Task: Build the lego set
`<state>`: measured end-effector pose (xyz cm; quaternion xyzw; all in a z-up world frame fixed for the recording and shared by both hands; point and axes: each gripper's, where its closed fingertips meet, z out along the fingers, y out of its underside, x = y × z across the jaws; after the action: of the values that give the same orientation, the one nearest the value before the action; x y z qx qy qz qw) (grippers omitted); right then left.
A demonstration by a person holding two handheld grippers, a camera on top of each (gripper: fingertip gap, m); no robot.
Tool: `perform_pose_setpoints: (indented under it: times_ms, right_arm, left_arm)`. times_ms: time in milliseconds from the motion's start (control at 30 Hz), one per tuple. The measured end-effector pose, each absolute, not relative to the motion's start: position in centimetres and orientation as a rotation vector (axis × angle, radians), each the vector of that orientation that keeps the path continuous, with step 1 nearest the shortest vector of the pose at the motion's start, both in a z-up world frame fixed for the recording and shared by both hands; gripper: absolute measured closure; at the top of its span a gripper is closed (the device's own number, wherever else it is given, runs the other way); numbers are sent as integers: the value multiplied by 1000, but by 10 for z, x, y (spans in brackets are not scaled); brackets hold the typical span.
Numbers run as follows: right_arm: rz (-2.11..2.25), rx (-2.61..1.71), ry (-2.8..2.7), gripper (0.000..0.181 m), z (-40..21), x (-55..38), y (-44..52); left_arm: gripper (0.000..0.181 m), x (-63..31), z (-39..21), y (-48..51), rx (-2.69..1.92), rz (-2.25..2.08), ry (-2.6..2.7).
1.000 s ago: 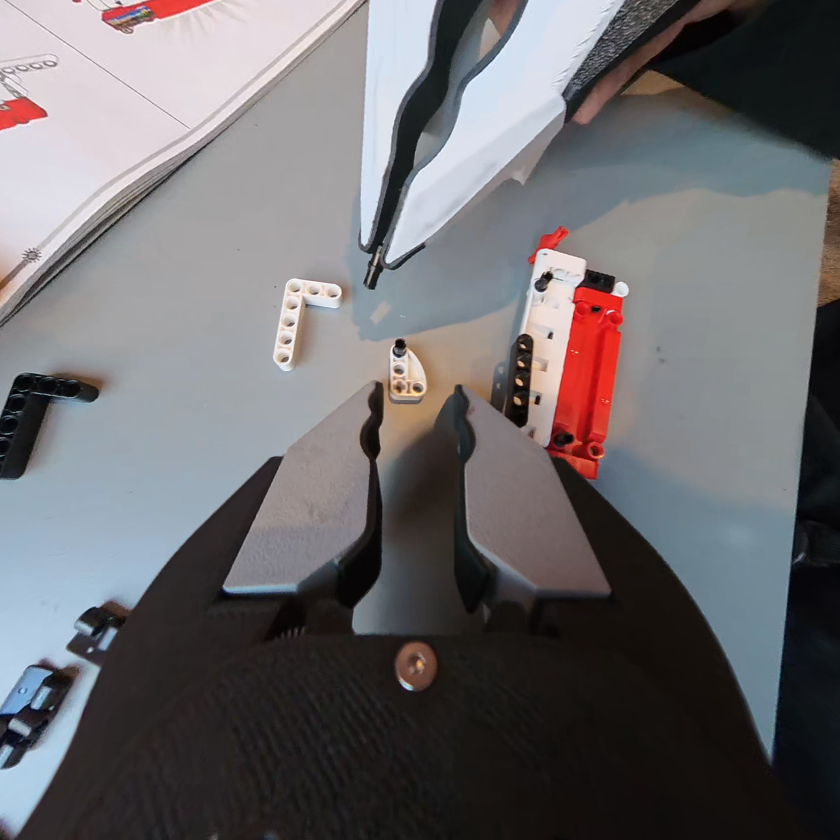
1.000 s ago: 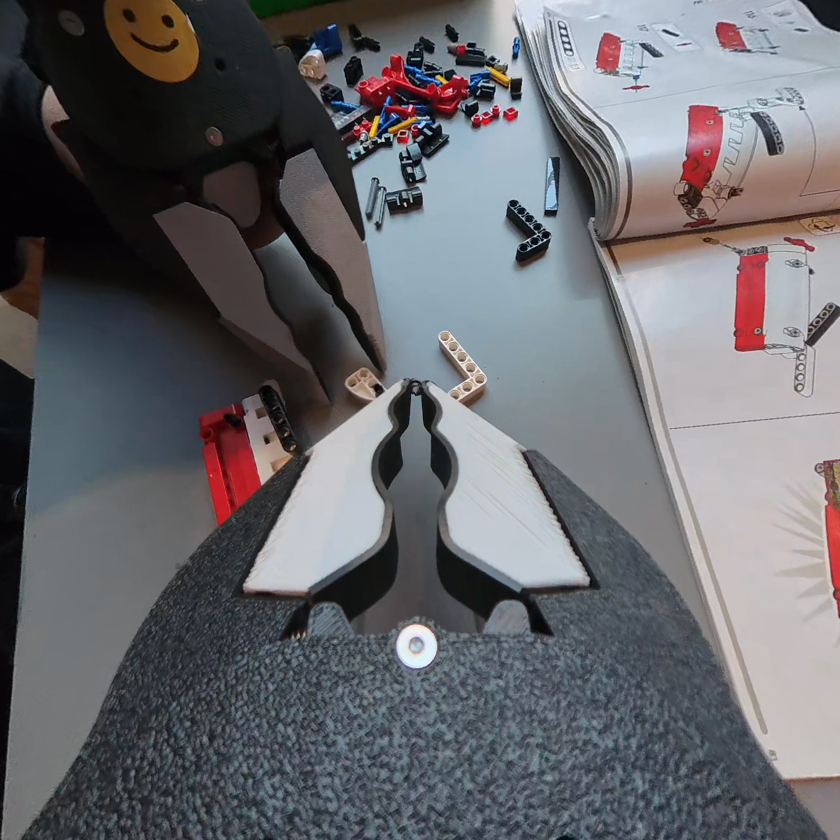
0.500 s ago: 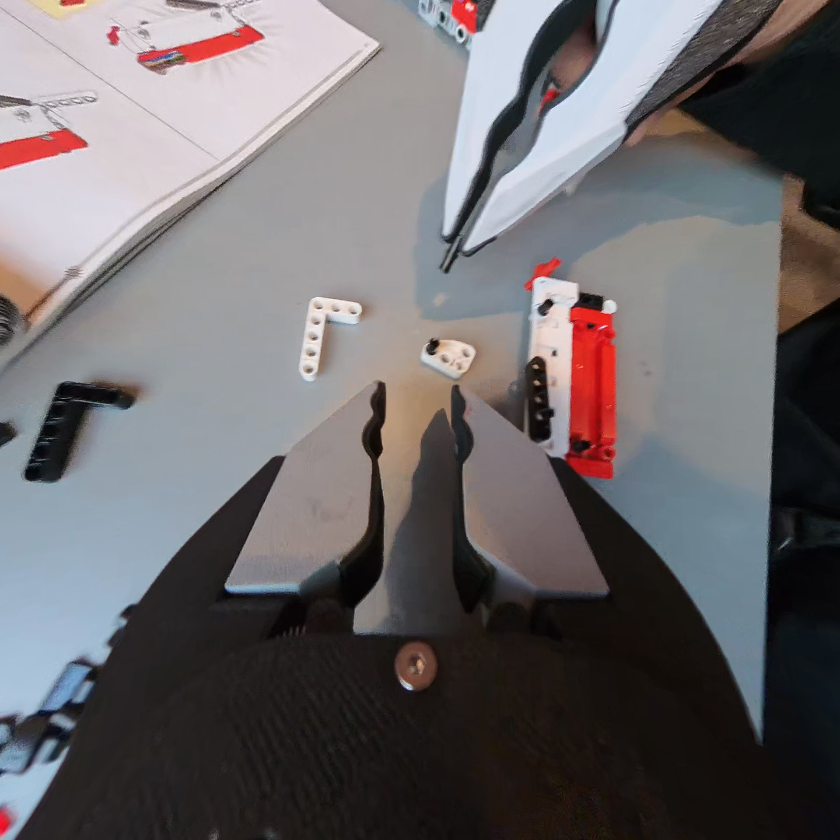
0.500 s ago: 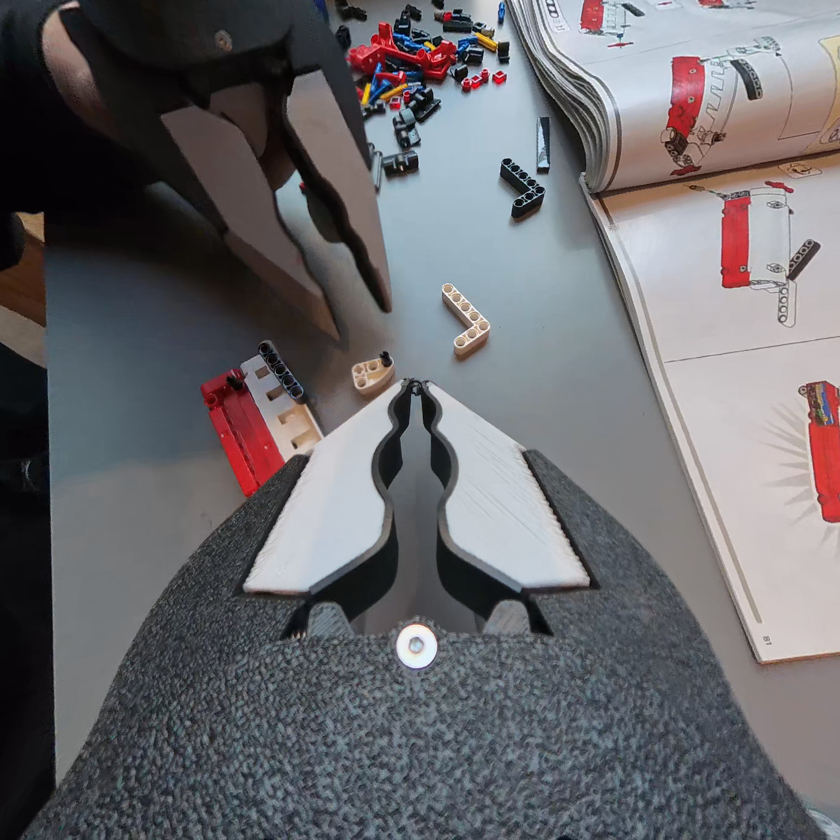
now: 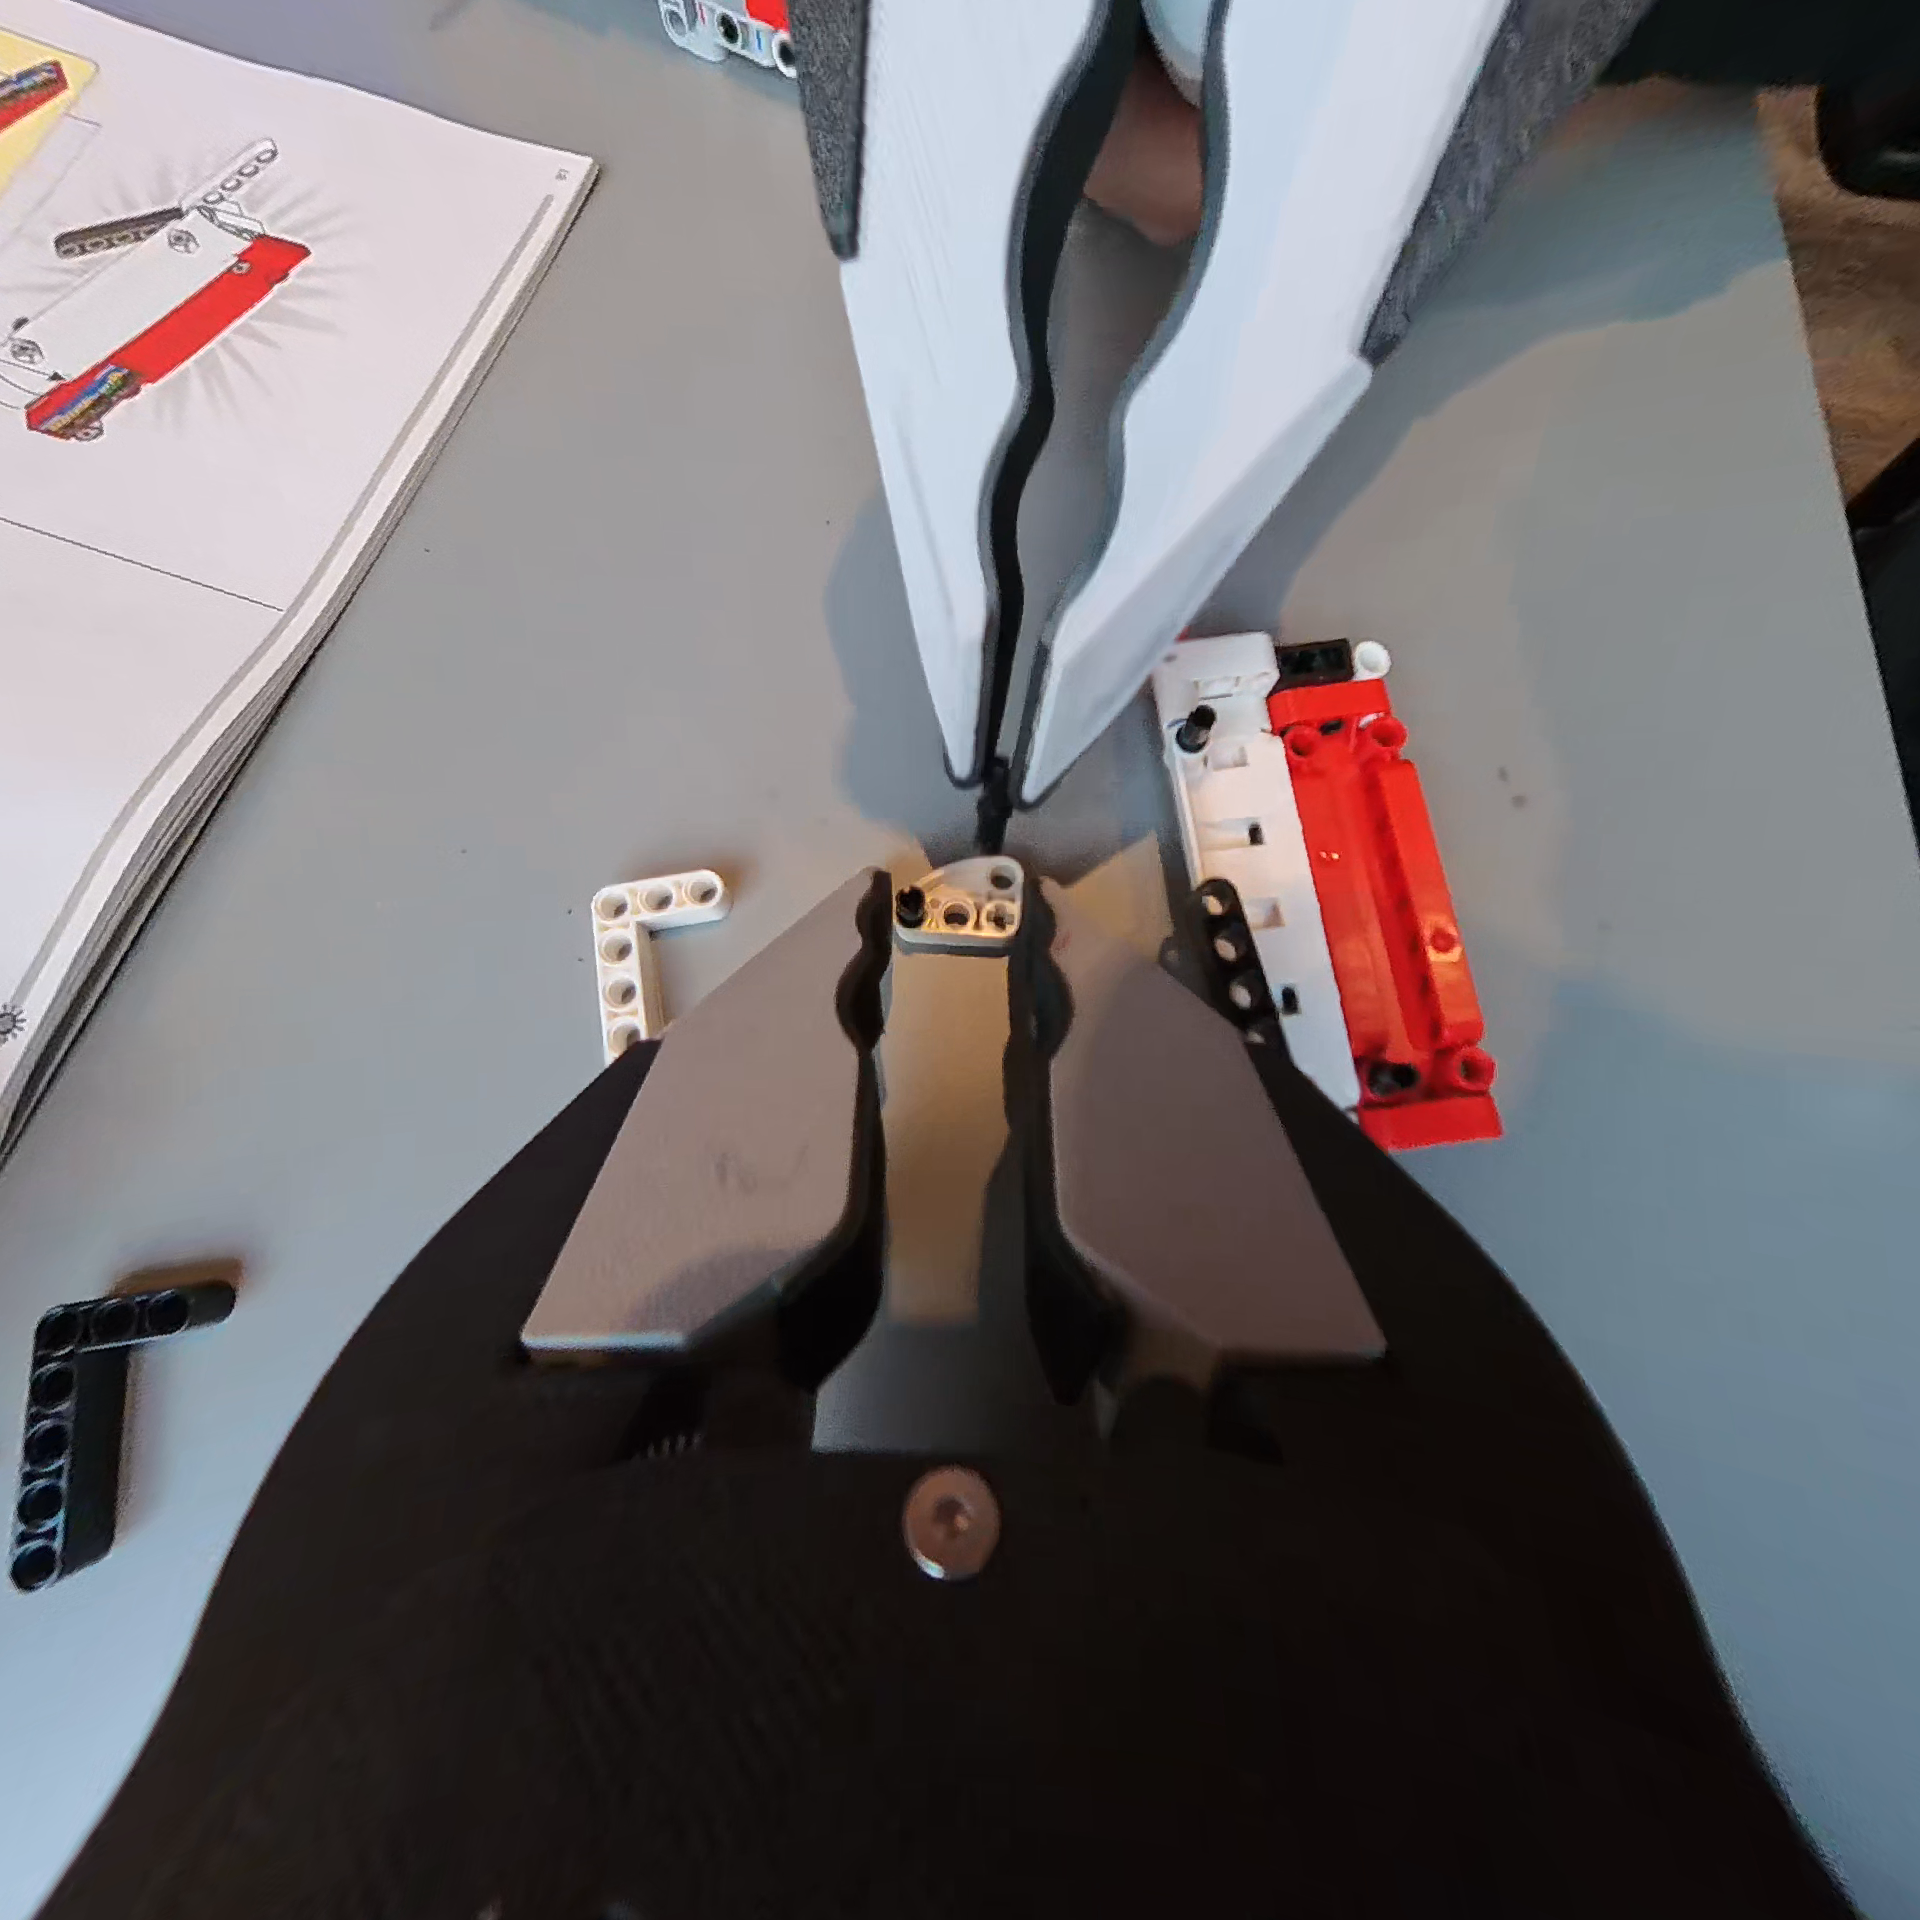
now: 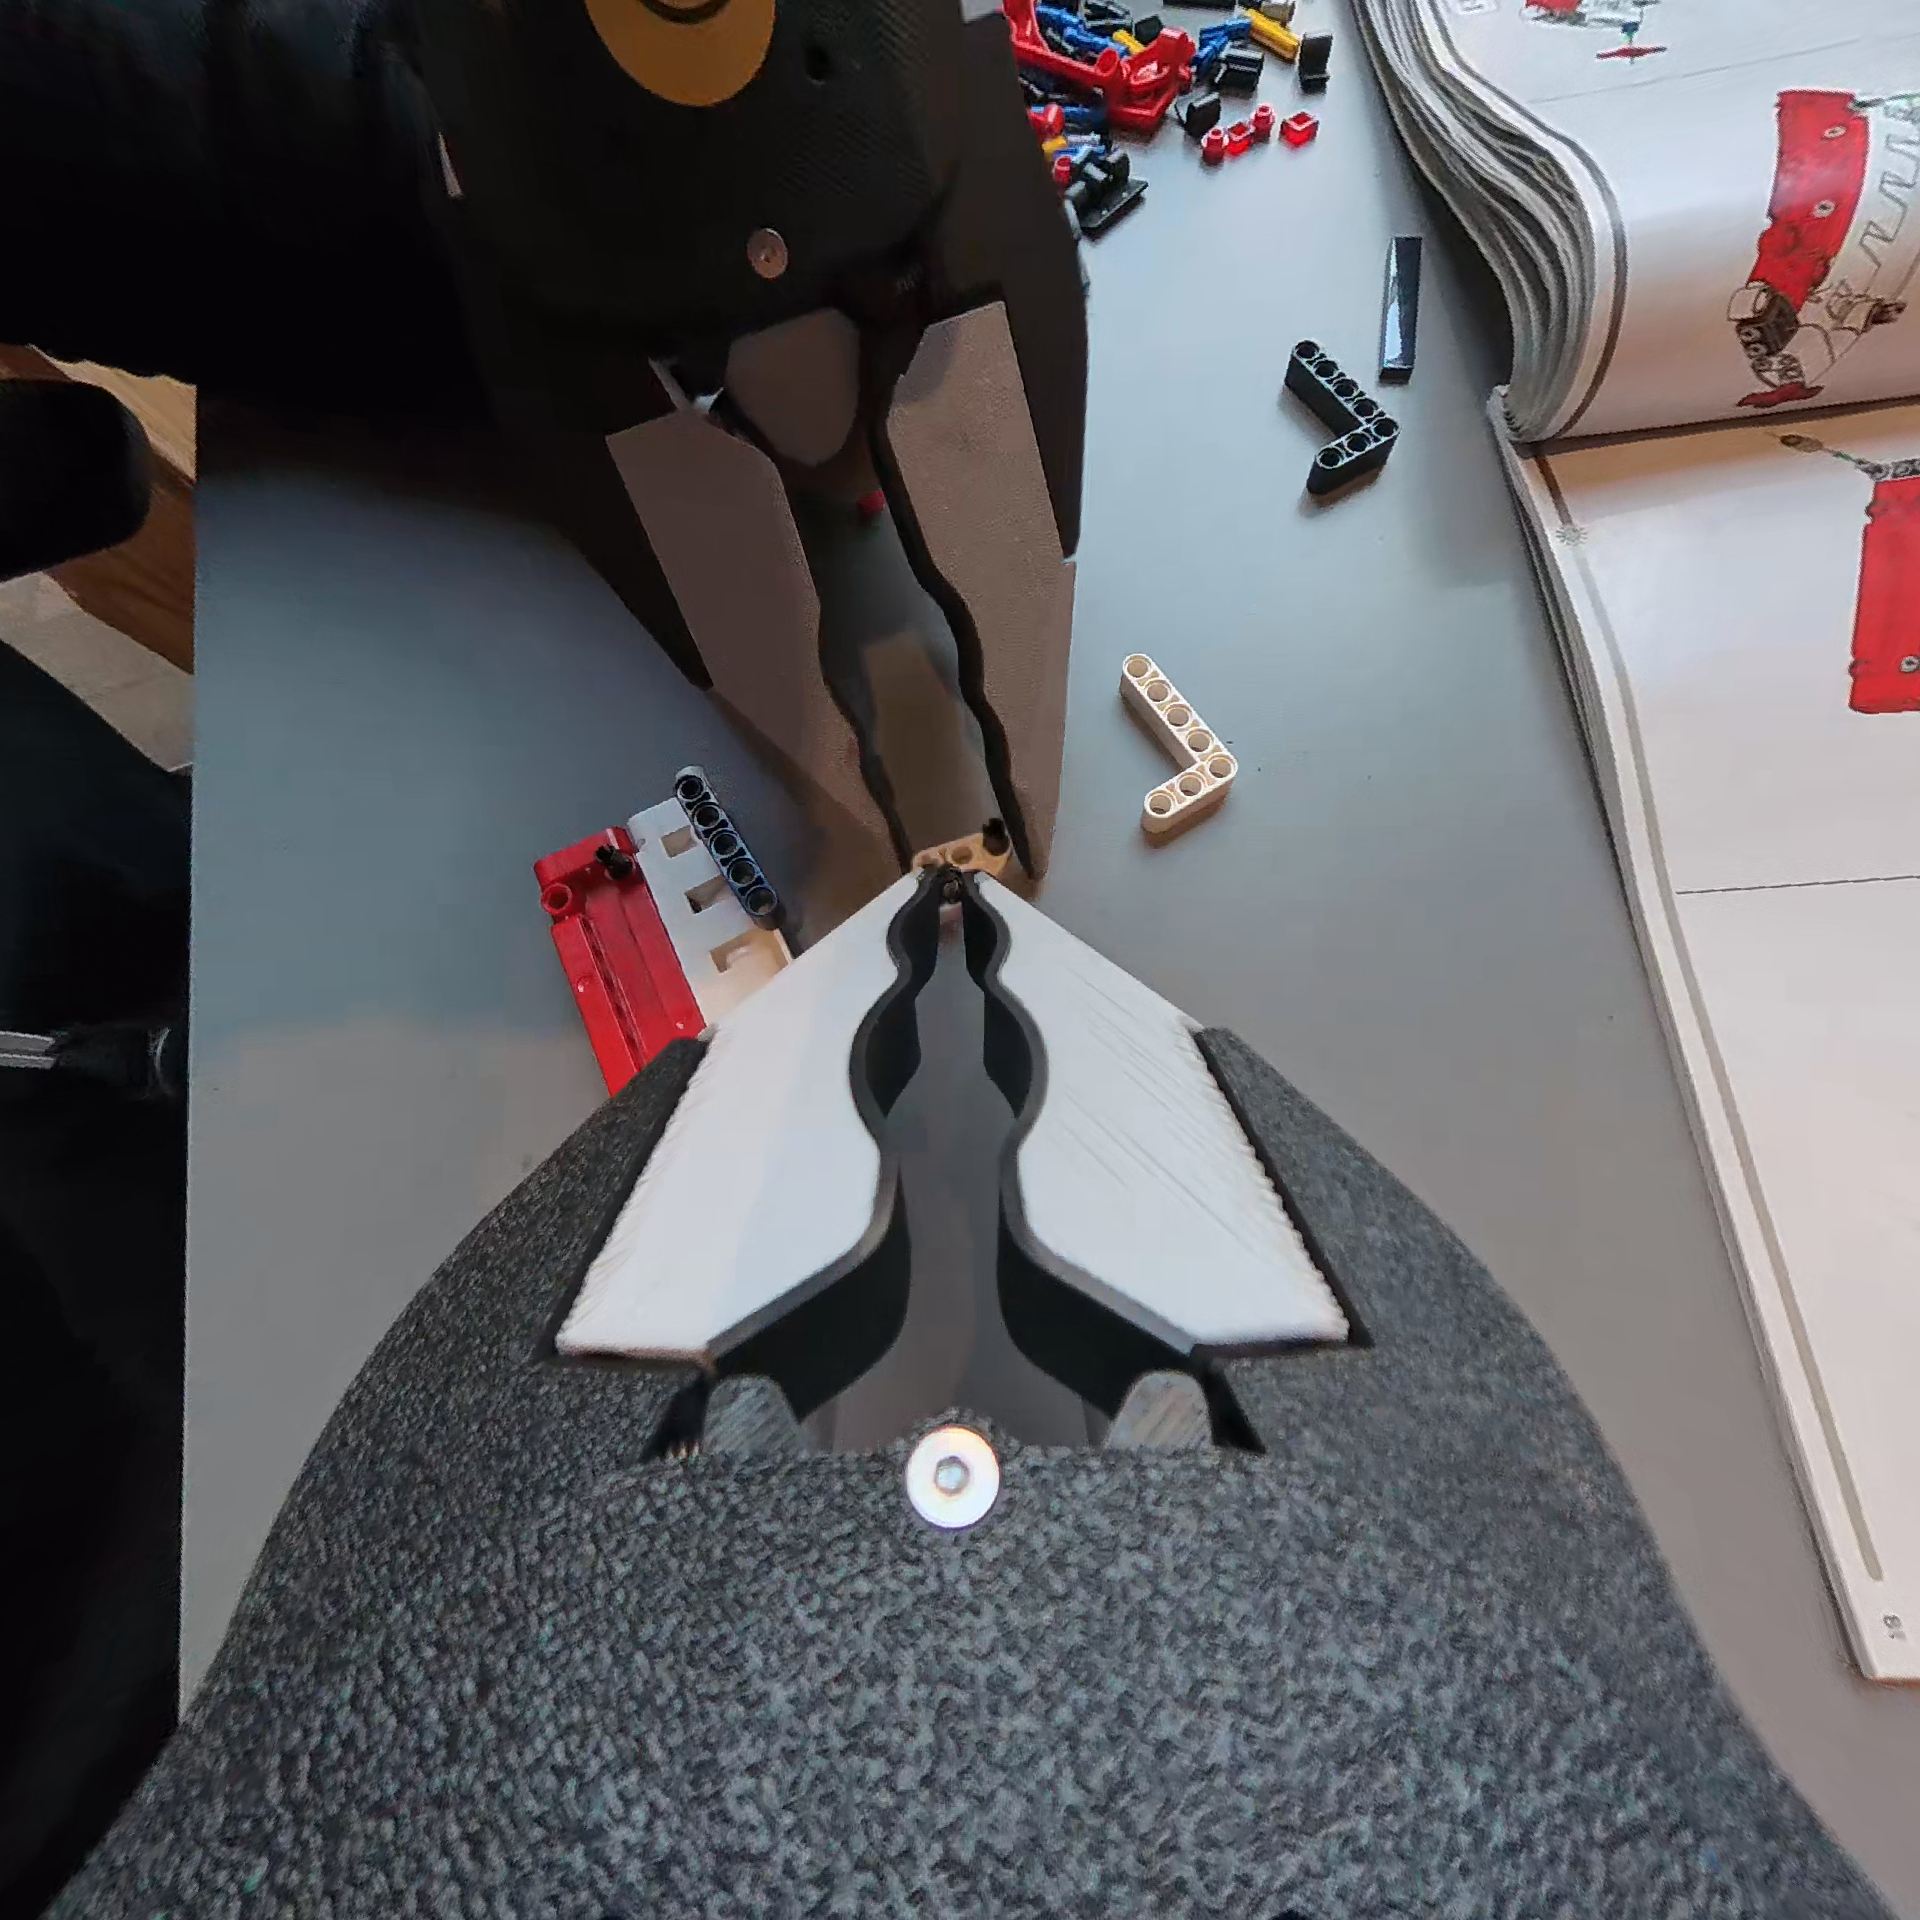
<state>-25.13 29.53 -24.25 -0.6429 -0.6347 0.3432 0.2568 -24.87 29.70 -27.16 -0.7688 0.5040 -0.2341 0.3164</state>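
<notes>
A small white piece (image 5: 966, 920) with a black pin in one hole lies on the grey table. My left gripper (image 5: 956, 902), with grey fingers, is shut on its two sides. My right gripper (image 6: 948, 881), with white fingers, is shut on a black pin (image 5: 994, 821). It comes in from the far side in the left wrist view (image 5: 992, 774), and the pin's tip touches the top of the white piece. The right wrist view shows the white piece (image 6: 961, 852) between the left gripper's tips (image 6: 964, 864). A red and white assembly (image 5: 1351, 883) lies just right of it.
A white L-beam (image 5: 634, 935) lies left of the grippers and a black L-beam (image 5: 73, 1423) farther left. The open instruction booklet (image 6: 1766, 727) covers one side of the table. A pile of loose pieces (image 6: 1143, 73) lies behind the left gripper. The table edge runs beyond the assembly (image 6: 623, 935). Left and right tips are no more than a few centimetres apart.
My left gripper moved forward and closed on the small white piece, which has turned. My right gripper came down with the pin until its tip met the piece.
</notes>
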Motion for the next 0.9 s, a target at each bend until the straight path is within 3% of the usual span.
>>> perform_pose_setpoints:
  times_ms: [400,500,900]
  right_arm:
    - [773,-1753,-1816,177,-253,-251,299]
    - [747,-1751,-1839,177,-256,-253,300]
    - [619,-1706,-1943,177,-253,-254,299]
  left_arm:
    - [153,-248,-271,296,-2059,-618,1257]
    - [161,-248,-271,297,-2060,-616,1262]
    - [161,-248,-272,300,-2046,-552,1261]
